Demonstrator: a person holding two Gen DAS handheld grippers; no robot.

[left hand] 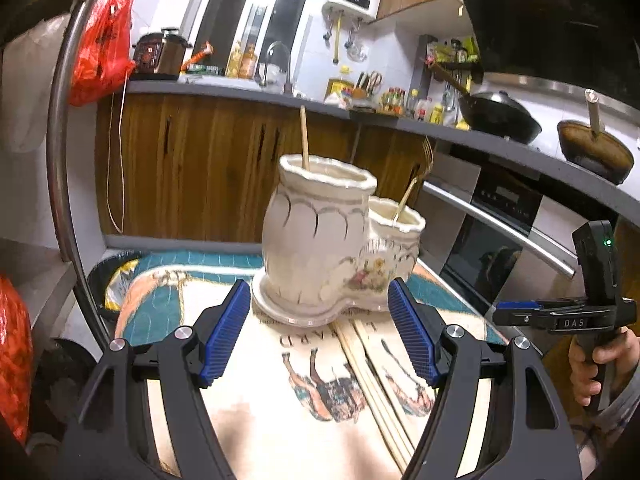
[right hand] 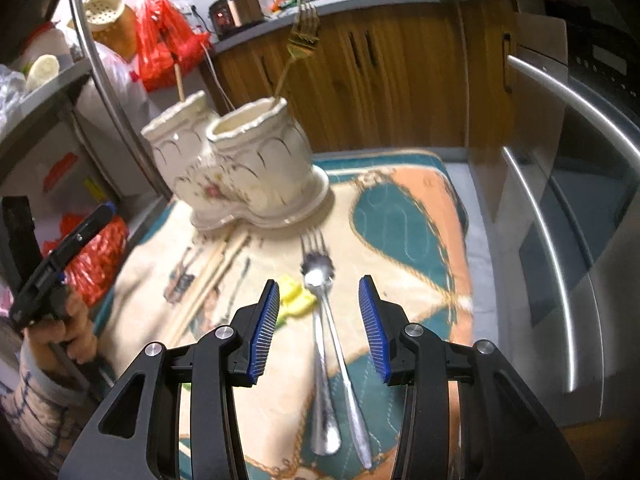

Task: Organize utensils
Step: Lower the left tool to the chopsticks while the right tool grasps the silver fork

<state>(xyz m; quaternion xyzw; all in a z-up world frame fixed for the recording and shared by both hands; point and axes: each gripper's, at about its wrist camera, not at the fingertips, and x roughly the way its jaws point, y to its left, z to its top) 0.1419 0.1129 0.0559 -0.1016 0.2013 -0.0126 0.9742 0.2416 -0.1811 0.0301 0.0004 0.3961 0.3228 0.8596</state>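
A white ceramic two-pot holder (left hand: pixel 320 236) (right hand: pixel 240 168) stands on a patterned cloth (left hand: pixel 256 408). One wooden chopstick (left hand: pixel 305 136) (right hand: pixel 179 80) sticks out of its taller pot, and a gold fork (left hand: pixel 408 196) (right hand: pixel 304 36) out of the lower one. Several chopsticks (left hand: pixel 372 380) (right hand: pixel 216 272) lie on the cloth in front of the holder. My left gripper (left hand: pixel 318 298) is open and empty, just short of the holder's base. My right gripper (right hand: pixel 319 284) (left hand: pixel 560 316) is open above a silver spoon (right hand: pixel 318 276) and a silver fork (right hand: pixel 314 240) lying crossed on the cloth, with its pads not touching them.
A yellow object (right hand: pixel 296 298) lies beside the spoon. An oven front with steel handles (right hand: pixel 560 240) runs along the right. Wooden cabinets (left hand: pixel 192 168) stand behind the holder. A metal shelf rack with red bags (right hand: pixel 168 36) is at the left. A hand (left hand: pixel 592 364) holds the right gripper.
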